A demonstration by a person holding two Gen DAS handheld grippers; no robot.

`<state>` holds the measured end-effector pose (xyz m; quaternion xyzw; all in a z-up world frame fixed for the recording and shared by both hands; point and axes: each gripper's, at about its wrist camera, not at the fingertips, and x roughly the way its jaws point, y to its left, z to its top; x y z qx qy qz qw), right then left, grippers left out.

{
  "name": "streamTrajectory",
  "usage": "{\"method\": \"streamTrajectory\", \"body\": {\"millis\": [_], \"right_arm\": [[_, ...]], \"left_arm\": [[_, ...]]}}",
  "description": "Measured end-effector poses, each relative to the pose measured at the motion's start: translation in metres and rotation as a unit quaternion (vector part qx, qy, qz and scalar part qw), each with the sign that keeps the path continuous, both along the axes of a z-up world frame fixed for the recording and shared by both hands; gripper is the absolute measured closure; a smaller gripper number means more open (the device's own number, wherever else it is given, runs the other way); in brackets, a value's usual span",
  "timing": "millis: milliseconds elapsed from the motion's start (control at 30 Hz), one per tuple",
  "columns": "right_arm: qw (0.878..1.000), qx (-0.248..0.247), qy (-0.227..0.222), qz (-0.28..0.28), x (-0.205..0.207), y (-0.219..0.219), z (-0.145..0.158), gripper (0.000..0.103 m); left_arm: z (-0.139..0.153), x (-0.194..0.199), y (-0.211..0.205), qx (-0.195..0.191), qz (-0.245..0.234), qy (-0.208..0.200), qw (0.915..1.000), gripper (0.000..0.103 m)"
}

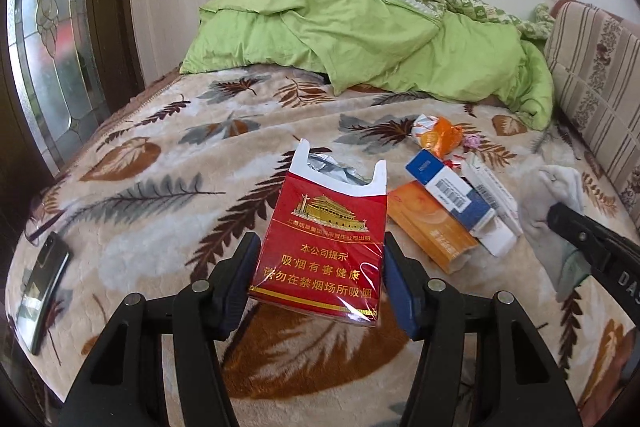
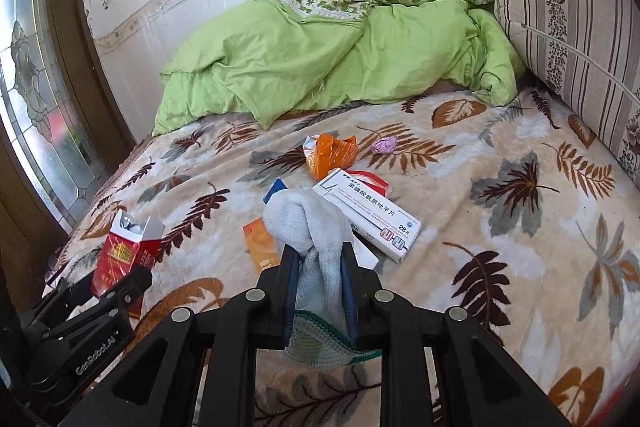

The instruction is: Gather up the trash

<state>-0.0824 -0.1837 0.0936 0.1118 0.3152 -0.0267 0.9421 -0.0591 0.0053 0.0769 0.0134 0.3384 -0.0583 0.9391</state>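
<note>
My left gripper (image 1: 318,259) is shut on an open red cigarette pack (image 1: 324,231) and holds it above the bed; the pack also shows in the right wrist view (image 2: 124,251). My right gripper (image 2: 318,255) is shut on a grey knit glove (image 2: 316,239), seen from the left wrist view (image 1: 556,203) too. On the leaf-print blanket (image 2: 480,187) lie an orange box (image 1: 432,227), a blue and white box (image 1: 452,191), a white medicine box (image 2: 368,213), a crumpled orange wrapper (image 2: 330,153) and a small pink paper ball (image 2: 383,145).
A rumpled green quilt (image 2: 320,59) lies along the tiled wall at the back. A striped cushion (image 2: 572,27) stands at the right. A dark phone (image 1: 42,287) lies at the bed's left edge. A glass door (image 2: 36,107) is on the left.
</note>
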Motion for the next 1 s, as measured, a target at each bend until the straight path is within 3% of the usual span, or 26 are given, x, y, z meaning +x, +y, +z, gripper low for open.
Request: {"method": "streamTrajectory", "body": {"millis": [200, 433, 1000], "right_arm": [[1.0, 0.002, 0.001, 0.007, 0.004, 0.001, -0.001, 0.082], [1.0, 0.012, 0.004, 0.012, 0.015, 0.001, -0.003, 0.082], [1.0, 0.017, 0.0, 0.019, 0.016, 0.004, -0.002, 0.082]], "left_arm": [[0.0, 0.009, -0.009, 0.013, -0.013, -0.009, 0.9998, 0.044], [-0.004, 0.019, -0.014, 0.007, -0.028, 0.012, 0.9995, 0.044], [-0.007, 0.025, -0.002, -0.004, -0.003, 0.026, 0.9997, 0.044]]}}
